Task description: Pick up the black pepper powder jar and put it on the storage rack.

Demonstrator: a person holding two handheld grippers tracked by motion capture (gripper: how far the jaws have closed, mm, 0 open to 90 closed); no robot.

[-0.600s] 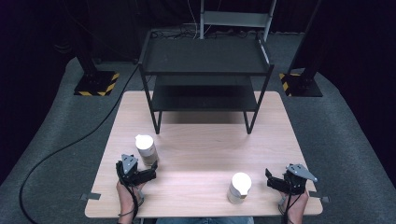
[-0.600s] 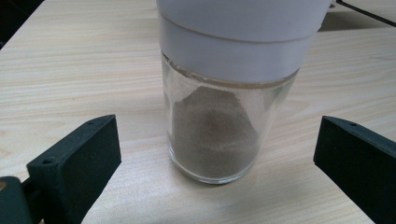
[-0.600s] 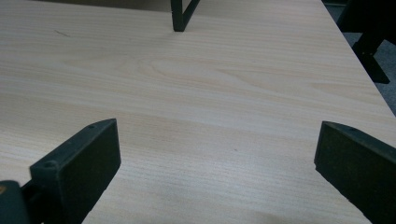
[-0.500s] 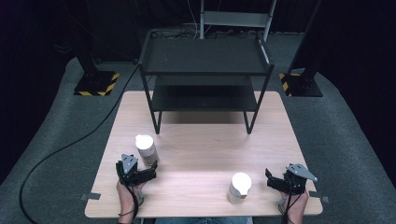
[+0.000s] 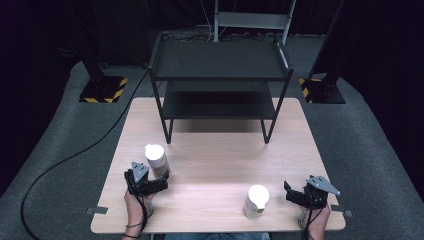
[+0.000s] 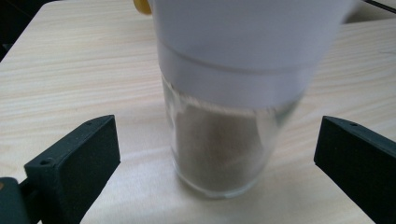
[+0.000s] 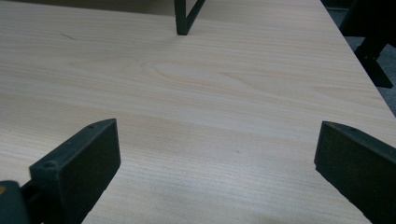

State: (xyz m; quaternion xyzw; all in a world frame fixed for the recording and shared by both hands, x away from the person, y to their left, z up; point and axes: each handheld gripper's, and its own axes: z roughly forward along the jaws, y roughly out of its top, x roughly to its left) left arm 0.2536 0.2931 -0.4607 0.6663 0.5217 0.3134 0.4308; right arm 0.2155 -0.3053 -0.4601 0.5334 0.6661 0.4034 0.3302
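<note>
The left gripper (image 5: 161, 184) sits with jaws spread wide around the left jar (image 6: 224, 116), which stands upright on the table (image 5: 215, 150) near the black shelf rack (image 5: 220, 75), so I'd say grasping is underway and squeezing comes next.

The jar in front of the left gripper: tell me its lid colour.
White. The jar has a white lid over clear glass with brown contents, best seen in the left gripper view.
</note>
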